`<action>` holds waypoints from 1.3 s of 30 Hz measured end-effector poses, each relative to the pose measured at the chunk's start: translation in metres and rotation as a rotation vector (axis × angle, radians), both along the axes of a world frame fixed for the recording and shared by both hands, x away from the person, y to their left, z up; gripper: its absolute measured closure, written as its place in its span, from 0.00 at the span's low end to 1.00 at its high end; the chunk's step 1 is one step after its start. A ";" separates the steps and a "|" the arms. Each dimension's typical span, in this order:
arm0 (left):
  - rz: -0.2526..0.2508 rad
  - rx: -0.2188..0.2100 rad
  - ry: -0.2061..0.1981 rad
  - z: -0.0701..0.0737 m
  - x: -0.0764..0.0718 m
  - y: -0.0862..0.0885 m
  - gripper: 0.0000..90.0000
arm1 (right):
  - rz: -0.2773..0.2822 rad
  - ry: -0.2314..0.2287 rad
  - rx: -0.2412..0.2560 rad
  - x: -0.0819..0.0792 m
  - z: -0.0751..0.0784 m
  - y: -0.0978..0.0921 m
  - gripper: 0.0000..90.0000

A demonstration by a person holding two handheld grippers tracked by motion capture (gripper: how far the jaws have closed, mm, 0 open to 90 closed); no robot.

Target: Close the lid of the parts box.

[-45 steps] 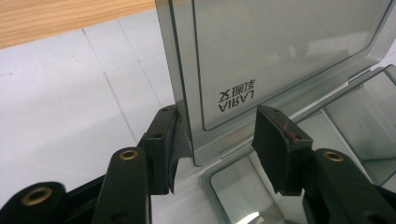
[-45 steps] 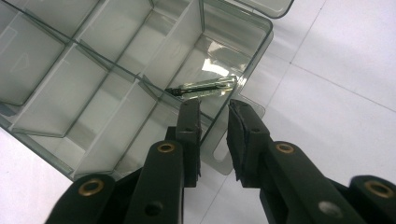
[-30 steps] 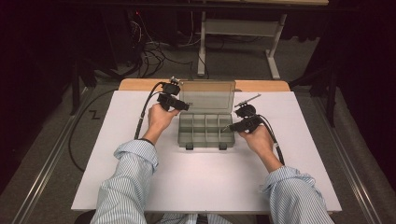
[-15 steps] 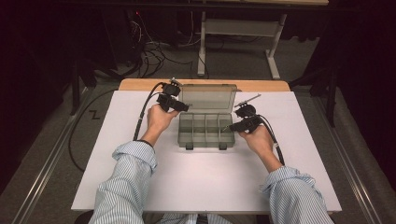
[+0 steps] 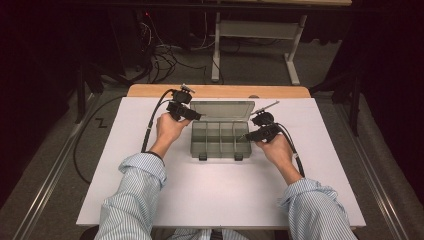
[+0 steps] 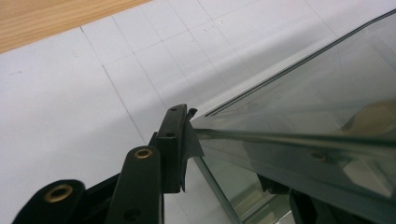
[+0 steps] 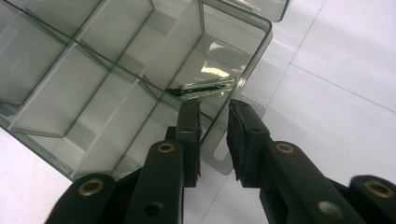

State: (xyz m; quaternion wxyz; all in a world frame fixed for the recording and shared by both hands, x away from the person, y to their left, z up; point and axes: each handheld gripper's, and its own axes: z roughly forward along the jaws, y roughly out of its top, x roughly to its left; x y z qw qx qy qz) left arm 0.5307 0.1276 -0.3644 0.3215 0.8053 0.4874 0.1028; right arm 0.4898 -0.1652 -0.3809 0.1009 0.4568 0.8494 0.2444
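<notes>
A clear grey compartment box [image 5: 212, 146] sits mid-table with its lid [image 5: 222, 109] swung up toward the back. My left gripper [image 5: 196, 117] is at the lid's left corner. In the left gripper view it [image 6: 189, 135] is shut on the lid's edge [image 6: 289, 140], and the far jaw shows dimly through the plastic. My right gripper [image 5: 246, 136] is at the box's right end. In the right gripper view it [image 7: 212, 133] is open astride the box's end wall [image 7: 243, 79], one jaw inside and one outside. A thin glinting streak [image 7: 201, 87] lies in that end compartment; object or reflection, I cannot tell.
The box rests on a white gridded mat [image 5: 225, 200] over a wooden tabletop [image 5: 220, 91]. Both of the person's forearms, in striped sleeves [image 5: 135, 200], come in from the near edge. Cables [image 5: 150, 130] trail from each gripper. A desk frame [image 5: 255, 30] and floor cables stand beyond the table.
</notes>
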 end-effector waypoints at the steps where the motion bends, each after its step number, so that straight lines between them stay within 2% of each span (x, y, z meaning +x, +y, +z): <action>1: 0.000 0.001 -0.001 0.000 0.000 0.000 0.65 | 0.001 -0.001 -0.001 0.000 0.000 0.000 0.86; 13: -0.014 0.009 -0.004 0.005 -0.005 0.000 0.65 | 0.000 0.000 0.002 0.000 0.000 0.000 0.86; 19: -0.022 0.045 -0.030 0.011 -0.012 -0.003 0.66 | 0.000 -0.001 0.003 0.000 0.000 0.000 0.86; 31: -0.028 0.002 -0.060 0.027 -0.027 0.002 0.66 | -0.001 -0.002 0.008 -0.001 -0.001 -0.001 0.85; 39: -0.028 -0.003 -0.057 0.024 -0.030 0.004 0.66 | 0.003 -0.009 0.006 -0.001 -0.001 -0.001 0.85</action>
